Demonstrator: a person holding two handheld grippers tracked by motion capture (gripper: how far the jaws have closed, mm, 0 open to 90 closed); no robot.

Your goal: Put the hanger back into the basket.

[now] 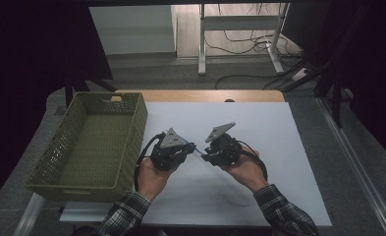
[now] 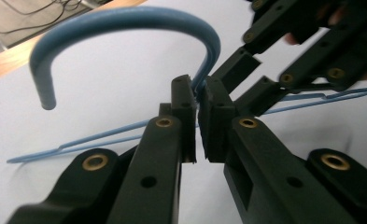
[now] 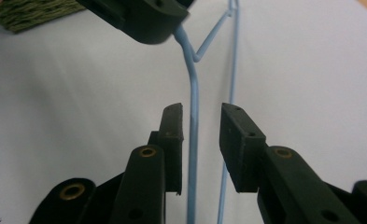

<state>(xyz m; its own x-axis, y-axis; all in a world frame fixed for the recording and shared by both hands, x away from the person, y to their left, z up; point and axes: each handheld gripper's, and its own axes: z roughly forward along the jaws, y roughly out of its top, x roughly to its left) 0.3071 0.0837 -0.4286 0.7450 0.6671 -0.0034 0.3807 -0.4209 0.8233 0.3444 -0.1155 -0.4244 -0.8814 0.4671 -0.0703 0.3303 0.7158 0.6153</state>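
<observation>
Two grippers right of basket (image 1: 90, 142): left gripper (image 2: 197, 105) clamps blue hanger (image 2: 125, 28) neck steady; right gripper (image 3: 201, 140) jaws apart, straddling its wire.

Hanger (image 2: 125, 21): smooth blue coated wire, slight sheen. Tongs (image 3: 201, 149): matt black plastic, brass-coloured rivets. Basket (image 1: 95, 142): olive woven weave, rough. Worktop (image 1: 259, 128): matt white sheet over wood.
</observation>
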